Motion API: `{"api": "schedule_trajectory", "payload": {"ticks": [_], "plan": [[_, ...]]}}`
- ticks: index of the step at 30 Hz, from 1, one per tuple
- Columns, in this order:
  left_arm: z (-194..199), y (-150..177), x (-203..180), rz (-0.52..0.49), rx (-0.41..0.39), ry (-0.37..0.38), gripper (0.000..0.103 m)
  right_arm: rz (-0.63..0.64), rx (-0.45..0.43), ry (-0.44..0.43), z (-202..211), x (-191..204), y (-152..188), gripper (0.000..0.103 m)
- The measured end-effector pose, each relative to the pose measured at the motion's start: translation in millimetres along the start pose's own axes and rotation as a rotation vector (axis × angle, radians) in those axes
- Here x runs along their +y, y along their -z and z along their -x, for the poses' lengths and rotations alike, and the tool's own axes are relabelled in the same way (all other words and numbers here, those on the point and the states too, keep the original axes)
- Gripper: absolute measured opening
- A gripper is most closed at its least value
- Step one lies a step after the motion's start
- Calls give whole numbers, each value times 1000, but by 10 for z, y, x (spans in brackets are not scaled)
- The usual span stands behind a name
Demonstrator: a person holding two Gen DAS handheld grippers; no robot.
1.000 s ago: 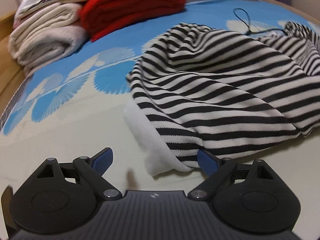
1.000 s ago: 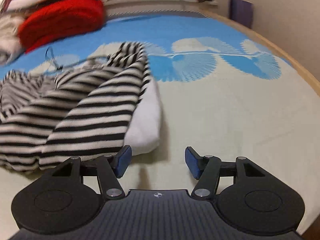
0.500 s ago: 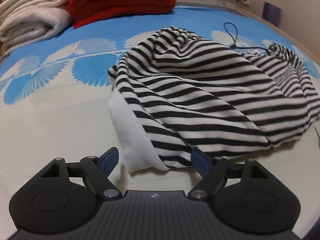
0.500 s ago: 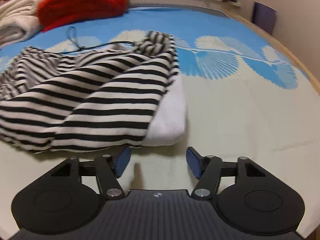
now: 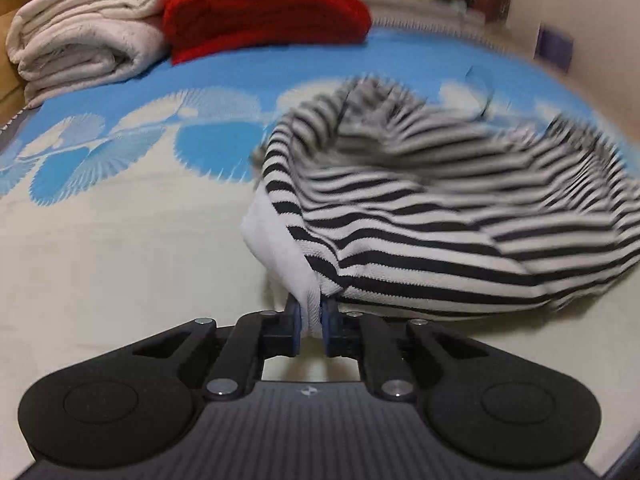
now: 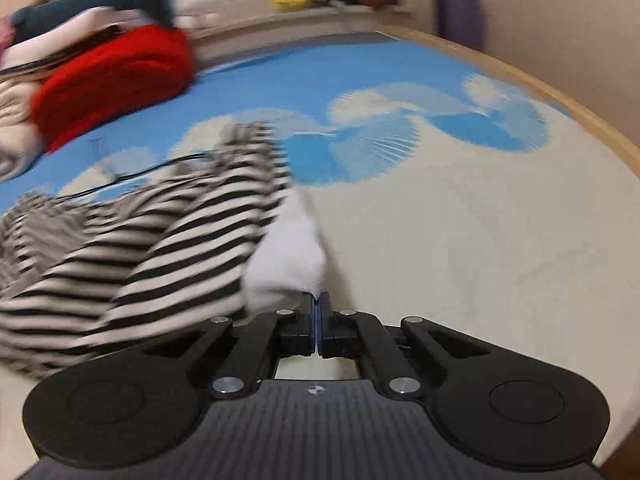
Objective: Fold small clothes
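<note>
Left wrist: gripper (image 5: 310,314) pinches garment's (image 5: 440,216) white edge.

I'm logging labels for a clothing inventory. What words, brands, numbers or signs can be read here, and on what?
None can be read: the striped garment, the red blanket and the bedspread carry no text.
Each gripper body bears a small round emblem, no letters.

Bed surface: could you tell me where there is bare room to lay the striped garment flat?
The cream stretch of bedspread right of the striped garment is bare up to the wooden edge. Another bare patch lies left of it. The head end is crowded: folded cream blankets and red blanket.
</note>
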State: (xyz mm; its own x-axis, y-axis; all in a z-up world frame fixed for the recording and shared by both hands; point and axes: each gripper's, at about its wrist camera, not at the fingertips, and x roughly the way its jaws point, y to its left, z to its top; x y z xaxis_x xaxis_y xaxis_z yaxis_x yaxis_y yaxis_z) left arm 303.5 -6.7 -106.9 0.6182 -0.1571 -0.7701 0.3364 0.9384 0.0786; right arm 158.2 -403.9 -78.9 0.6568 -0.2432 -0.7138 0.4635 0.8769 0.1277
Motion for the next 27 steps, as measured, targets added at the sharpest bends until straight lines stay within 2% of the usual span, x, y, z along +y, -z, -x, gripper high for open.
{"api": "schedule_trajectory", "payload": {"ticks": [2,4,7,9,11,13,15,16,18,19,21,23,27], "plan": [[-85,31,48,-11,31,-35,6,-15,33,49,-117,-116,-6,0],[-73,21,111,16,24,-37,6,-2,42,73,-183,-148,-13,0],[-7,2,151,43,-2,-49,6,-11,11,94,-176,-133,-48,0],[-30,5,147,41,9,-68,6,-9,-5,102,-168,-100,-56,0],[-61,14,142,37,23,-76,6,-10,20,125,-238,-95,-64,0],[-104,22,123,23,43,-78,6,10,90,149,-386,-98,-43,0],[-64,32,73,10,25,-72,6,45,156,240,-475,-118,4,2],[-13,36,55,1,5,-66,6,33,123,245,-400,-154,-9,2],[46,46,68,15,-10,-42,7,-54,9,188,-120,-245,-49,14],[59,51,85,25,-14,-32,7,-97,-34,135,21,-288,-39,23],[36,56,87,19,-5,-32,8,-109,-30,-22,148,-302,24,25],[9,56,70,10,1,-34,8,-28,25,-106,97,-162,83,25],[-8,25,12,-4,-7,-43,9,203,50,-76,-100,211,142,29]]}}
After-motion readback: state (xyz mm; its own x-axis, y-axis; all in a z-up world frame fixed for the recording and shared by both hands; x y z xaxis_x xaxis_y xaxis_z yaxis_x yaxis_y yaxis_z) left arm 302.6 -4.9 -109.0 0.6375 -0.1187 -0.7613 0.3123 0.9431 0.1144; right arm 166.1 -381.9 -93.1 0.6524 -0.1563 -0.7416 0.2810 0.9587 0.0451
